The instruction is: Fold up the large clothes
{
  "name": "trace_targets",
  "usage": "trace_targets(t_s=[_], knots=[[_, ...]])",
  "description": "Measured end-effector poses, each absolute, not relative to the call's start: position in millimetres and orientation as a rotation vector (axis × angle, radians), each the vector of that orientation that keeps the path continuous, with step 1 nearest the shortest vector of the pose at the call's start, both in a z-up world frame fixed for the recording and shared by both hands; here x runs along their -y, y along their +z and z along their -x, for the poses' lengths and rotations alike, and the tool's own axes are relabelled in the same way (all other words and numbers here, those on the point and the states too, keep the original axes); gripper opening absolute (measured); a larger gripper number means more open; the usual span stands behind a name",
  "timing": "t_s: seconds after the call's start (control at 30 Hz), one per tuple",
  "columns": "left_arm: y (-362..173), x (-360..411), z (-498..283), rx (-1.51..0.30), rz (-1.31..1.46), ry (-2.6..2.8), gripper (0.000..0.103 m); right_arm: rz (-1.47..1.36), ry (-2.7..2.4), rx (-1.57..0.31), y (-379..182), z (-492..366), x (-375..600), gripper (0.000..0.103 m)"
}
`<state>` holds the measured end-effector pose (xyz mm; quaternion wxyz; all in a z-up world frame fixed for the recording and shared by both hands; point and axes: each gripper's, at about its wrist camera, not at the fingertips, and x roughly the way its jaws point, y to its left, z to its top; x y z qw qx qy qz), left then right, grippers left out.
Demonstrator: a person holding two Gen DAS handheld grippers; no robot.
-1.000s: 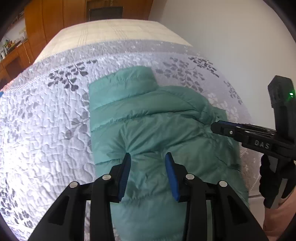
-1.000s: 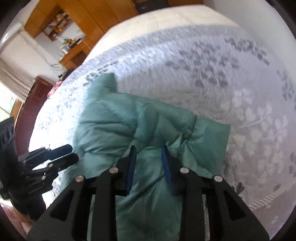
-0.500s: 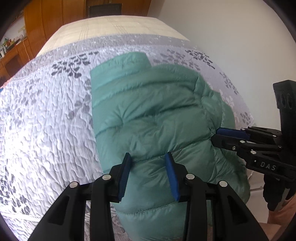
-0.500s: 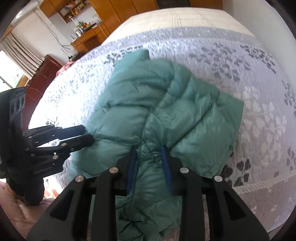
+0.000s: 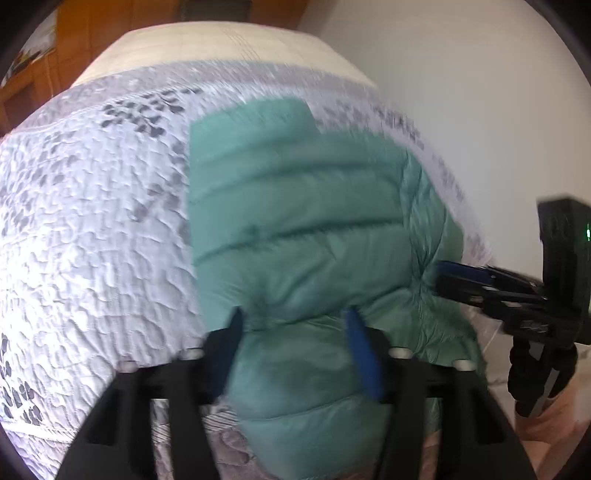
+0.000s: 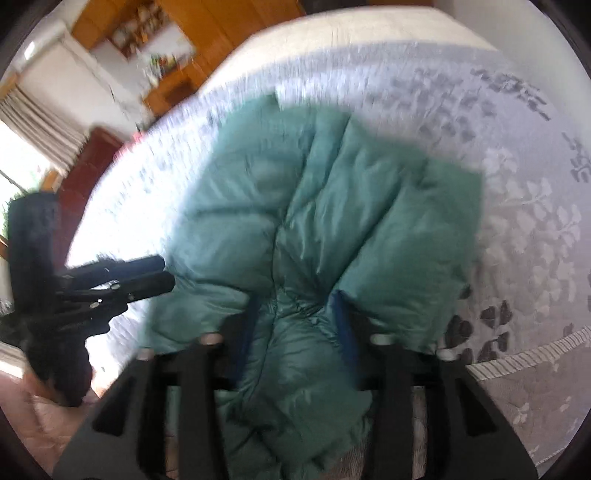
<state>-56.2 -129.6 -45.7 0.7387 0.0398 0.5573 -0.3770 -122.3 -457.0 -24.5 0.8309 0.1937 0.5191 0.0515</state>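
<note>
A teal puffer jacket (image 5: 295, 229) lies folded in a thick bundle on the bed, near its front edge. My left gripper (image 5: 295, 328) sits over the bundle's near left part; its jaws are opening, with puffy fabric bulging between them. In the right wrist view the jacket (image 6: 325, 221) fills the middle. My right gripper (image 6: 295, 317) straddles a crease at the bundle's near edge and its jaws are opening too. Each gripper shows in the other's view: the right gripper (image 5: 480, 280) at the jacket's right side, the left gripper (image 6: 140, 277) at its left side.
The bed carries a grey and white quilted bedspread (image 5: 92, 240) with a leaf pattern. A white wall (image 5: 461, 92) runs along the right. Wooden cabinets (image 6: 207, 29) and a curtained window (image 6: 37, 122) stand beyond the bed. The bed's trimmed front edge (image 6: 517, 362) is close.
The jaws of both grippers have spread wider around the fabric that they pinched. The jacket's lifted part has come down onto the bundle, and both grippers have shifted along the bed.
</note>
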Motion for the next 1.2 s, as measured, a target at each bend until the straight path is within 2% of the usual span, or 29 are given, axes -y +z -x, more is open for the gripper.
trace_targets(t_s=[0.03,0.1,0.2,0.4,0.63,0.83,1.0,1.07,1.13,1.2], knots=[[-45,122,52,-1.218,-0.065,-0.829,0.078,-0.445,0.100,-1.059,-15,130,467,0.079],[-48,107,43,-1.226,-0.026,-0.827,0.080,-0.498,0.066,-1.017,-6,143,486,0.086],[-63,88,29,-1.288,0.067,-0.845,0.083,-0.576,0.042,-1.008,-12,156,507,0.089],[-105,73,17,-1.417,0.298,-0.942,0.088,-0.876,0.124,-1.012,-64,170,532,0.090],[-151,79,11,-1.518,0.523,-1.093,0.090,-1.044,0.245,-0.985,-116,172,536,0.096],[-158,104,18,-1.535,0.515,-1.181,0.095,-1.053,0.274,-0.971,-131,159,526,0.101],[-152,123,26,-1.513,0.486,-1.235,0.093,-1.031,0.366,-0.998,-129,144,505,0.099],[-150,125,28,-1.503,0.478,-1.243,0.092,-1.022,0.390,-1.007,-130,135,497,0.095],[-148,126,28,-1.493,0.489,-1.245,0.088,-1.038,0.431,-1.000,-129,131,493,0.078],[-141,124,27,-1.469,0.507,-1.258,0.080,-1.065,0.471,-0.982,-127,131,493,0.067]])
